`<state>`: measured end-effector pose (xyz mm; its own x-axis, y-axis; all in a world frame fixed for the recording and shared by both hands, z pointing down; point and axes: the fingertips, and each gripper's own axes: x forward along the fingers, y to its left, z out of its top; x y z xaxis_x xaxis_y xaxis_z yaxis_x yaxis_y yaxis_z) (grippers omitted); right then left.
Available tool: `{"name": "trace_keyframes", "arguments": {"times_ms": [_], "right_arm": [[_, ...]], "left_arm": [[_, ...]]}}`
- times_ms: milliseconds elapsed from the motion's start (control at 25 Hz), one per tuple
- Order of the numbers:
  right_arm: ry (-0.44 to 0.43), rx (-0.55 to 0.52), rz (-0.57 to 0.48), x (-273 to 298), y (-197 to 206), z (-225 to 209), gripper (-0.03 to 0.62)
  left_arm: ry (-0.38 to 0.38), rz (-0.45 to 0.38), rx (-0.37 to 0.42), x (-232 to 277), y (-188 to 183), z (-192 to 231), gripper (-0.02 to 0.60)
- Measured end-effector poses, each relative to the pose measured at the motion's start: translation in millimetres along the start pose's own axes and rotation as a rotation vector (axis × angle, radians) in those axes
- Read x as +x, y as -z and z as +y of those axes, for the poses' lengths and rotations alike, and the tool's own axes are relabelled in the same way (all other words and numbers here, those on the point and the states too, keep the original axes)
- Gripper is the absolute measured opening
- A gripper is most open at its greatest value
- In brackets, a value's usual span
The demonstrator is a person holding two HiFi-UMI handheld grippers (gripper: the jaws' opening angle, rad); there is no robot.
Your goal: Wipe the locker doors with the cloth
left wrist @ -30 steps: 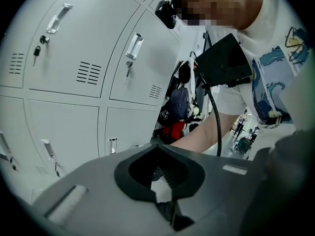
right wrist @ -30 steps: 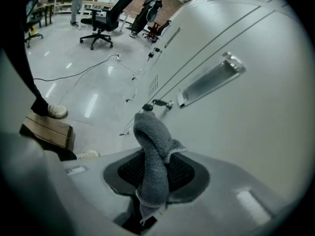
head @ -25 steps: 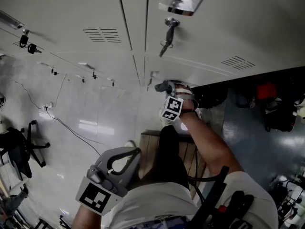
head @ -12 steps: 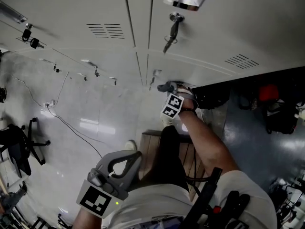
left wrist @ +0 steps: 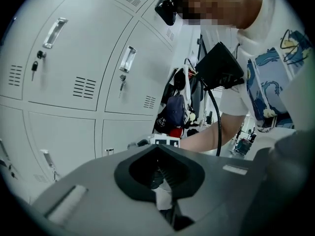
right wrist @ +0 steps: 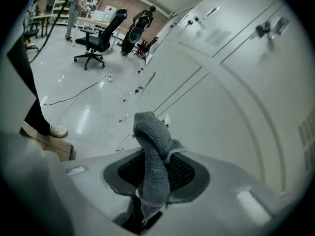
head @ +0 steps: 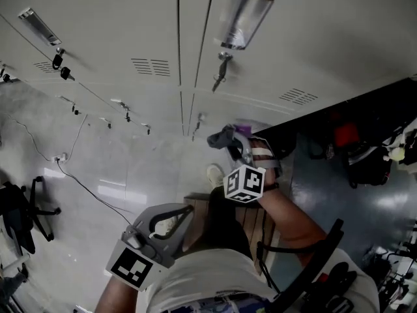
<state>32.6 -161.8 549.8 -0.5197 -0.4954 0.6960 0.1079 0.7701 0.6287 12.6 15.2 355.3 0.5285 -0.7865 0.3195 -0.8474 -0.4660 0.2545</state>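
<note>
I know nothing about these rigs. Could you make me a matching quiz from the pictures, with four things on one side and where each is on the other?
1 cloth
2 key
3 office chair
4 left gripper

A on the floor
B hanging from a locker door
C clamped in the right gripper
D low by the person, holding nothing

Pairs: 1-C, 2-B, 3-A, 4-D

The grey terry cloth (right wrist: pixel 150 146) sits between the jaws of the right gripper (right wrist: pixel 155 173), near and in front of the pale metal locker doors (head: pixel 260 77). The left gripper (head: pixel 176 215) hangs lower left, well apart from them. A black office chair (right wrist: pixel 98 36) stands on the floor behind.
</note>
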Motion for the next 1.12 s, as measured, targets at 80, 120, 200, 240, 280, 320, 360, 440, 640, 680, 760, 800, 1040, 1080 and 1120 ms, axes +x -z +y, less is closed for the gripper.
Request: {"name": "trace_keyframes", "arguments": {"times_ms": [80, 120, 200, 240, 280, 320, 360, 440, 640, 680, 760, 800, 1040, 1080, 1120], "right_arm": [[0.056, 0.000, -0.040, -32.9, -22.6, -29.0, 0.110], [0.081, -0.003, -0.054, -45.1, -32.7, -42.4, 0.110], [0.119, -0.005, -0.067, -61.3, -50.3, -65.8, 0.110], [0.130, -0.008, -0.070, -64.9, -56.4, -74.3, 0.110], [0.138, -0.015, -0.071, -65.6, -60.1, -80.4, 0.110], [0.145, -0.027, -0.072, -63.7, -61.3, -84.5, 0.110], [0.150, -0.043, -0.070, -59.6, -60.7, -87.3, 0.110], [0.152, -0.067, -0.055, -46.8, -57.4, -89.9, 0.110], [0.106, -0.086, -0.020, -10.0, -45.0, -74.6, 0.110], [0.096, -0.084, -0.016, -4.6, -42.5, -69.6, 0.110], [0.078, -0.079, -0.005, 6.4, -36.4, -59.4, 0.110], [0.070, -0.077, -0.002, 11.7, -33.6, -54.7, 0.110], [0.010, -0.076, 0.027, 49.1, -14.6, -20.9, 0.110], [-0.003, -0.074, 0.036, 56.6, -10.2, -14.1, 0.110], [-0.014, -0.072, 0.043, 63.4, -6.5, -7.9, 0.110]], "left_arm": [[0.005, -0.012, 0.009, -2.9, -3.2, 1.7, 0.003], [0.005, -0.018, 0.010, -4.4, -4.3, 3.0, 0.003], [0.001, -0.030, 0.011, -6.9, -6.4, 5.1, 0.003], [0.001, -0.034, 0.013, -7.8, -7.1, 5.5, 0.003], [0.001, -0.035, 0.016, -8.4, -7.7, 5.3, 0.003], [0.002, -0.035, 0.019, -8.7, -8.2, 5.0, 0.003], [0.003, -0.033, 0.023, -8.8, -8.7, 4.6, 0.003], [0.004, -0.030, 0.031, -8.8, -9.1, 4.8, 0.003], [-0.009, -0.021, 0.010, -10.5, -5.2, 8.0, 0.003], [-0.013, -0.016, 0.003, -11.1, -4.0, 9.3, 0.003], [-0.021, -0.005, -0.003, -12.3, -1.8, 12.5, 0.003], [-0.027, -0.002, -0.009, -12.5, -1.0, 14.0, 0.003], [-0.036, 0.027, -0.031, -8.4, 6.5, 19.0, 0.003], [-0.037, 0.029, -0.034, -7.6, 7.1, 19.8, 0.003], [-0.038, 0.031, -0.037, -7.0, 7.6, 20.2, 0.003]]}}
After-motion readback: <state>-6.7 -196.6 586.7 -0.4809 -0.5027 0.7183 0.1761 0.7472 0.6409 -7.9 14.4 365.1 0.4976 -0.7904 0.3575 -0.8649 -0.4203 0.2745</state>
